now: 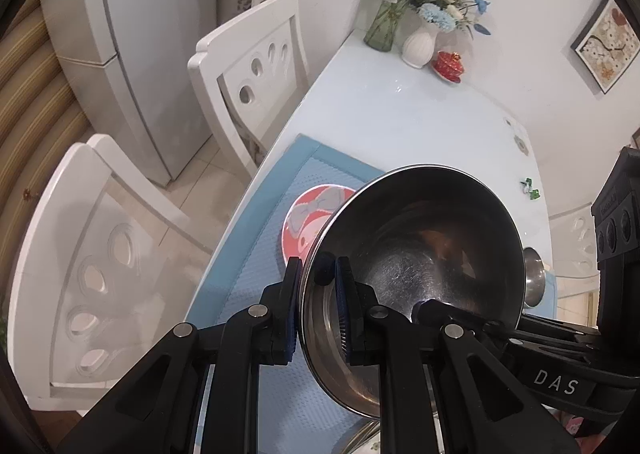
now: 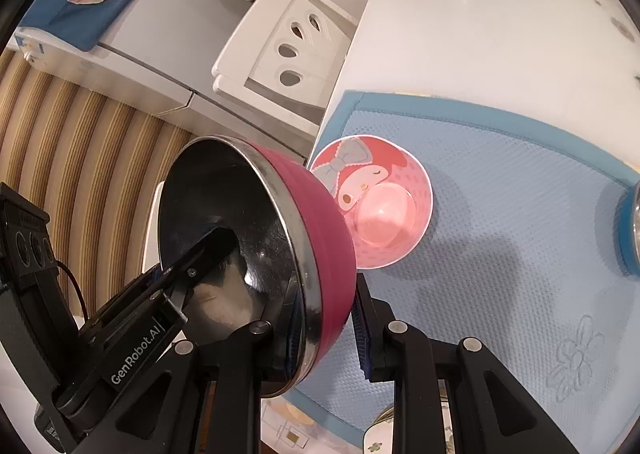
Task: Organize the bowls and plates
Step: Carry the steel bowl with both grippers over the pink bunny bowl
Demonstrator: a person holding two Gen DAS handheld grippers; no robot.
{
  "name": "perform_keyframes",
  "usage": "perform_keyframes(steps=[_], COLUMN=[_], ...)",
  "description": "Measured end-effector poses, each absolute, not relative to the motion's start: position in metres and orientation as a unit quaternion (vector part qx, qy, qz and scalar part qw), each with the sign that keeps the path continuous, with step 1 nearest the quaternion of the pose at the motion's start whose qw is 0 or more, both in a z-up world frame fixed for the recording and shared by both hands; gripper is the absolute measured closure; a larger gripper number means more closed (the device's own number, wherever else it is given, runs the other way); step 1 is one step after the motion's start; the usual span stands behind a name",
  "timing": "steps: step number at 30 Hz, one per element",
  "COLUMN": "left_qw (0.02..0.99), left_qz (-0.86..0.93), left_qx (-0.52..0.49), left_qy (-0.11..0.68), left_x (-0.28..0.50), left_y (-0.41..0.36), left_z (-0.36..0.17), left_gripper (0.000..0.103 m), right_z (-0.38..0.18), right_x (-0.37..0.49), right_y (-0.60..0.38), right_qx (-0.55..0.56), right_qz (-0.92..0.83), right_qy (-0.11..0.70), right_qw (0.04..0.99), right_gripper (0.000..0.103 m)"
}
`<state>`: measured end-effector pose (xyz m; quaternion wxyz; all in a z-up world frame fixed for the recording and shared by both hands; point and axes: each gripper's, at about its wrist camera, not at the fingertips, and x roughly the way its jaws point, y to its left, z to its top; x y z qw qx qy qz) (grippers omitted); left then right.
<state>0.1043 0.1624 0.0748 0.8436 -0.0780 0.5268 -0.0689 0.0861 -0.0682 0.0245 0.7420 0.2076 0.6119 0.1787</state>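
A steel bowl with a magenta outside [image 2: 320, 230] is held tilted above the blue mat [image 2: 500, 222]; it also shows in the left wrist view [image 1: 420, 246]. My left gripper [image 1: 318, 310] is shut on its rim, one finger inside, one outside. My right gripper [image 2: 326, 334] is shut on the opposite rim; its finger [image 1: 448, 310] shows inside the bowl in the left wrist view. A pink cartoon bowl [image 2: 380, 206] sits on the mat beneath and beyond it, also in the left wrist view [image 1: 310, 214].
A blue-sided steel bowl [image 2: 628, 230] sits at the mat's right edge. A flowered plate rim [image 2: 380, 442] lies near the front. A glass vase [image 1: 382, 22], white vase [image 1: 418, 46] and red cup [image 1: 448, 64] stand at the table's far end. White chairs [image 1: 248, 66] line the left side.
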Motion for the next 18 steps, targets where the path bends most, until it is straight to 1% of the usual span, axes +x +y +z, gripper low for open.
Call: perform_keyframes(steps=[9,18], left_qw=[0.835,0.825], left_qz=[-0.058,-0.051], left_qx=[-0.081,-0.077], left_qy=[0.541,0.557], left_x=[0.119,0.136], left_y=[0.160,0.155], left_z=[0.056,0.027], left_gripper=[0.090,0.090], right_z=[0.004,-0.028], right_x=[0.102,0.119], right_y=[-0.067,-0.071], right_qx=[0.206,0.215], right_qz=[0.178,0.177], right_qy=[0.624,0.633], right_qw=[0.733,0.722], right_gripper=[0.081,0.081])
